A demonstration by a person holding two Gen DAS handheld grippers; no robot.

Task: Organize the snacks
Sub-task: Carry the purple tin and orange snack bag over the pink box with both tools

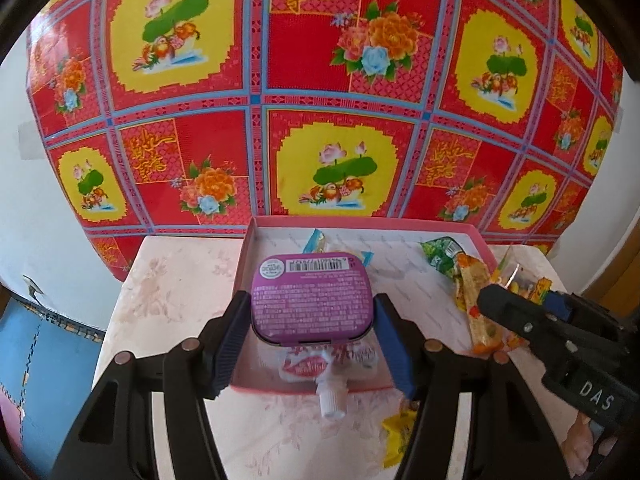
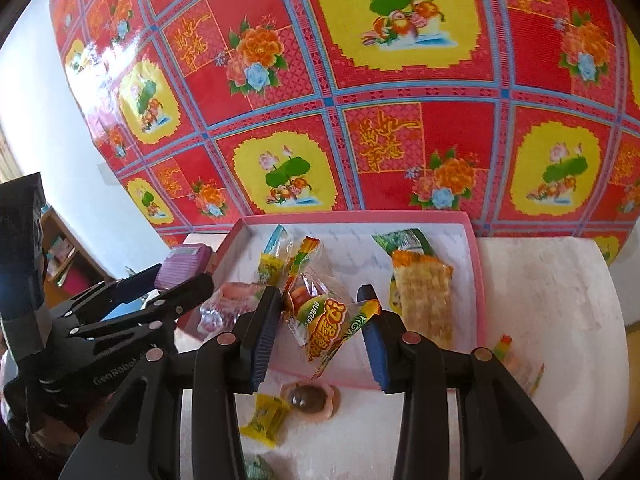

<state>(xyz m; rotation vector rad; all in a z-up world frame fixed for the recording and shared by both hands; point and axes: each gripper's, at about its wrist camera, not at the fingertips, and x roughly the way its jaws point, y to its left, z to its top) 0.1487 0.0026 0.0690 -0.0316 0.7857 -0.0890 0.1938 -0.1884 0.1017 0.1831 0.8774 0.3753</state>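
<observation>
My left gripper (image 1: 310, 312) is shut on a purple tin (image 1: 311, 296), label side up, held above the left part of the pink box (image 1: 245, 256). Under it a white spouted pouch (image 1: 320, 372) lies over the box's near rim. My right gripper (image 2: 320, 300) is shut on a clear burger-candy packet (image 2: 320, 316), held over the box (image 2: 476, 276). In the box lie a green packet (image 2: 404, 242), an orange cracker packet (image 2: 426, 300) and a small yellow-green packet (image 2: 272, 256).
The box stands on a white marbled table (image 2: 552, 300). In front of it lie a yellow candy (image 2: 266, 420), a brown jelly cup (image 2: 308, 398) and a colourful packet (image 2: 520, 364) at the right. A red patterned cloth (image 1: 320, 100) hangs behind.
</observation>
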